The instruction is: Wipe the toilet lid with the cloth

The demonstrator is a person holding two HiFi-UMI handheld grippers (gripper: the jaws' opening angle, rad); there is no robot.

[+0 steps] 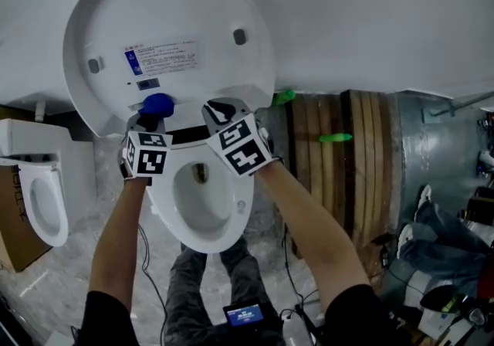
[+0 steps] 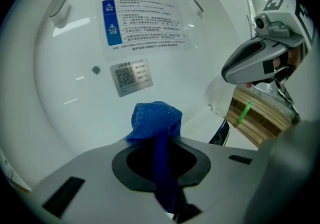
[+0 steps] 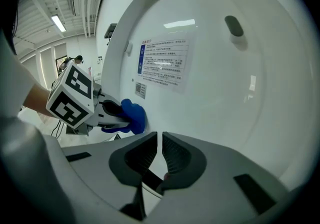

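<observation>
The white toilet lid (image 1: 177,20) stands raised, its inner face with a printed label (image 1: 162,56) turned toward me. My left gripper (image 1: 154,109) is shut on a blue cloth (image 1: 158,104), whose bunched end (image 2: 156,118) rests low on the lid (image 2: 100,43), below the label. My right gripper (image 1: 218,114) is shut with nothing between its jaws, close to the lid's lower edge (image 3: 215,93), just right of the left one. In the right gripper view the cloth (image 3: 131,116) shows at the left, pressed against the lid. The open bowl (image 1: 202,201) lies below both grippers.
A second toilet (image 1: 38,182) stands at the left on a cardboard box. Wooden planks (image 1: 347,144) with green pieces stand to the right of the bowl. Cables, bags and gear (image 1: 440,259) crowd the floor at the right. My legs (image 1: 216,283) stand in front of the bowl.
</observation>
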